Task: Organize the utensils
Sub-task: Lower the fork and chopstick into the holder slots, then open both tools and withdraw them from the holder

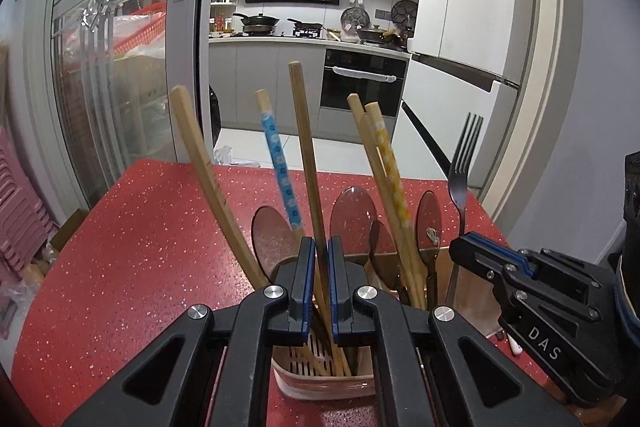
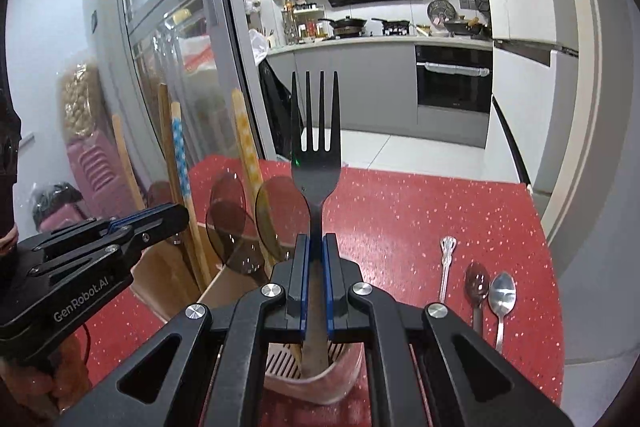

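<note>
My left gripper (image 1: 319, 259) pinches a plain long wooden chopstick (image 1: 306, 155) near its middle, upright, its lower end down inside the pink slotted plastic utensil holder (image 1: 320, 383) directly below the gripper, so I judge it is being seated there. My right gripper (image 2: 315, 255) is pressed onto the handle of a dark metal fork (image 2: 316, 147), tines up, above the same holder, likely so it drops in handle-first. Beyond and left of my right gripper stand translucent brown spoons (image 2: 276, 219) and patterned chopsticks (image 2: 248, 147). To its right, three small metal spoons (image 2: 500, 299) lie on the red speckled table (image 2: 420, 211), not yet sorted.
</note>
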